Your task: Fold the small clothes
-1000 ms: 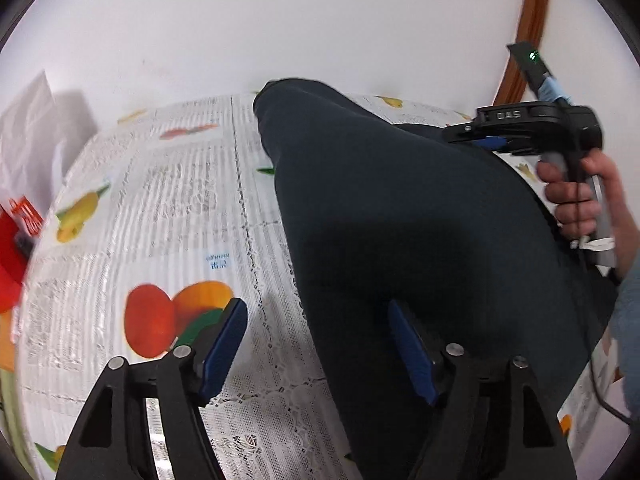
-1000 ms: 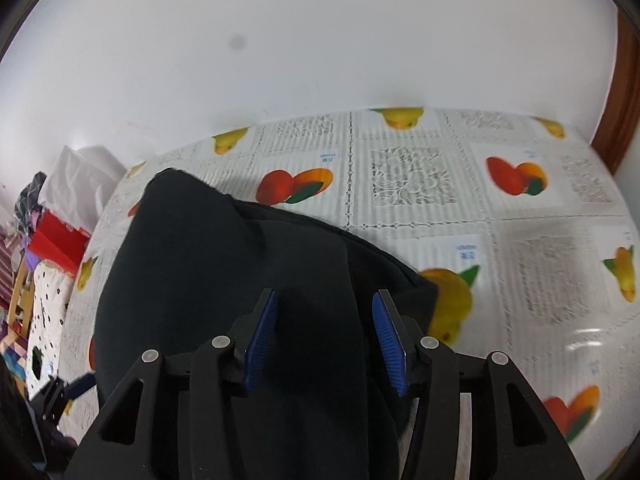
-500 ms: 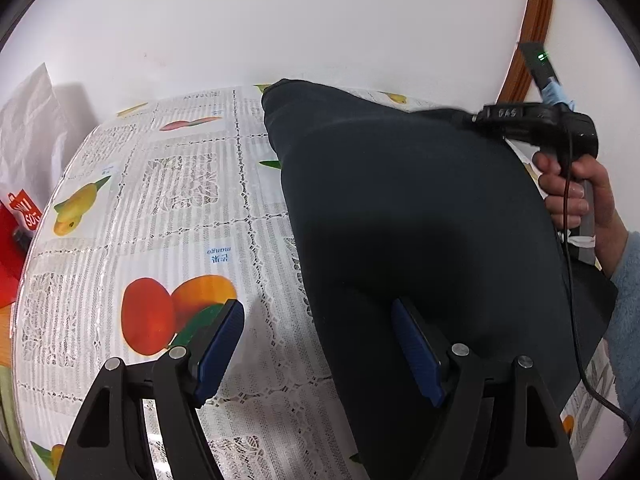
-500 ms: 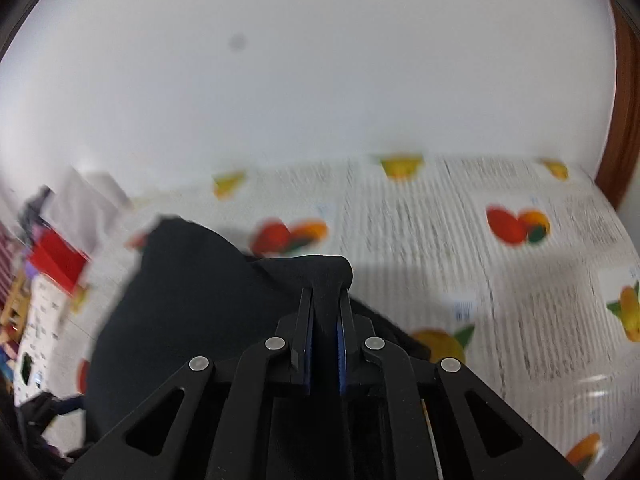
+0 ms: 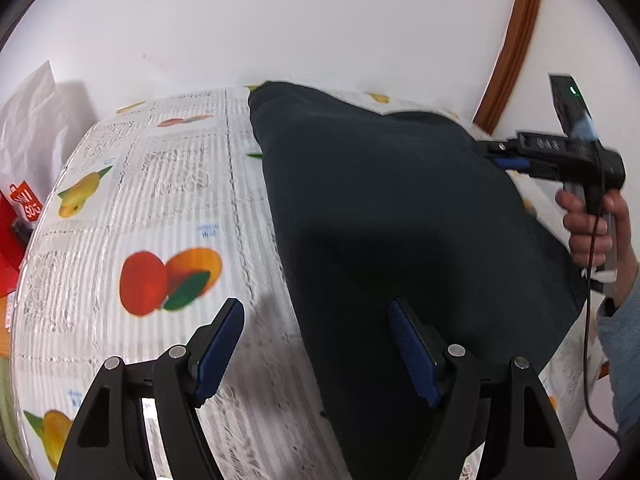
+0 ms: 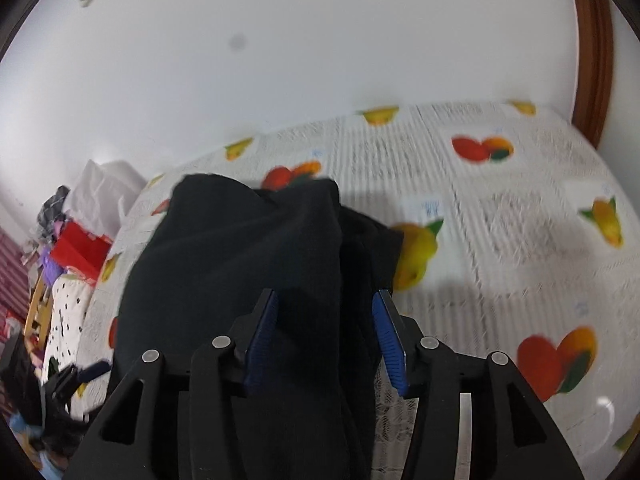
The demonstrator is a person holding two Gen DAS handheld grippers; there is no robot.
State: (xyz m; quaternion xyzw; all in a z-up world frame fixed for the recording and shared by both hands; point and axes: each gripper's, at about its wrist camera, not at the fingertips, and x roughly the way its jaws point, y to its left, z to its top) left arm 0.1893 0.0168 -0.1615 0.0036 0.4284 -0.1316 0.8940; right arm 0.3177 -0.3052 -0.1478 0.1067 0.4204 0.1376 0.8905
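Black fabric, a dark garment, lies spread on the bench, which wears a white lace-patterned oilcloth printed with oranges and pears. The left claw hangs just above the garment's near left edge, its blue pads wide apart and gripping nothing; one pad is over bare oilcloth, the other over the cloth. The right claw is opening, a raised fold of the garment between its pads but not pinched. In the left view a hand holds that claw at the garment's far right edge. Small blue printed characters on the oilcloth are too blurred to read. Left of the left claw, past the bench edge, a red bag shows white lettering, not clearly legible. Open oilcloth spreads to the right of the right claw.
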